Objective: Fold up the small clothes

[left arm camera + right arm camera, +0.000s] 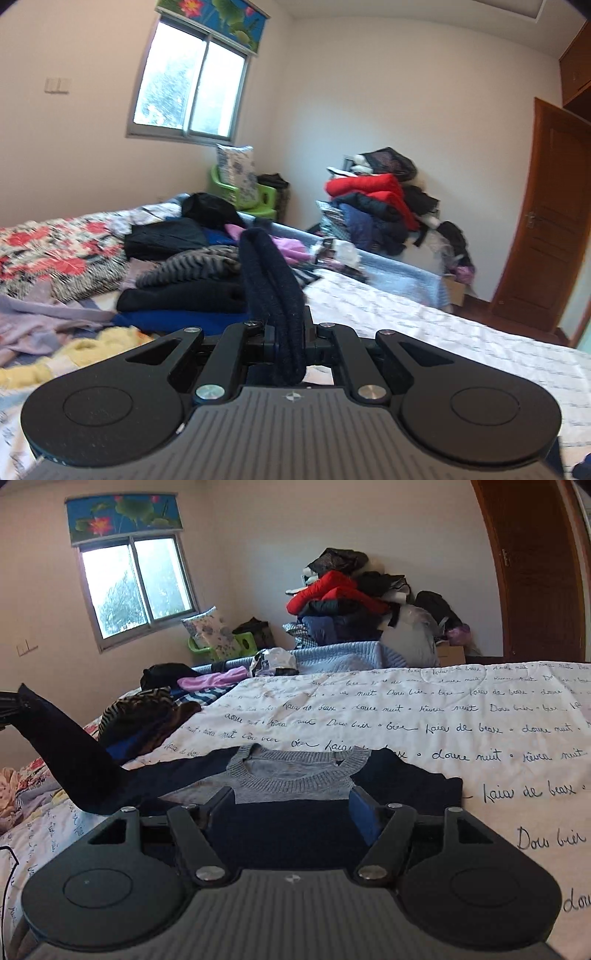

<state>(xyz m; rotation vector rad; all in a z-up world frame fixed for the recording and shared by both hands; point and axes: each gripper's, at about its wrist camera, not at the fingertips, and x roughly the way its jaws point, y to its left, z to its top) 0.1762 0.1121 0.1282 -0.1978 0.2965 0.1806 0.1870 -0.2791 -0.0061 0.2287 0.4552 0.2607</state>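
A small navy sweater with a grey knit collar (295,775) lies flat on the white quilt (480,716) with script lettering. My left gripper (286,338) is shut on the sweater's navy sleeve (271,280) and holds it lifted off the bed. In the right wrist view that sleeve (70,753) rises up to the left, with the left gripper (13,705) at the frame edge. My right gripper (291,808) is open, its fingers spread just above the sweater's chest below the collar, holding nothing.
A heap of dark and striped clothes (184,273) lies on the bed's left side, beside a floral blanket (55,258). A pile of coats with a red jacket (332,590) stands against the far wall. A wooden door (535,572) is at right.
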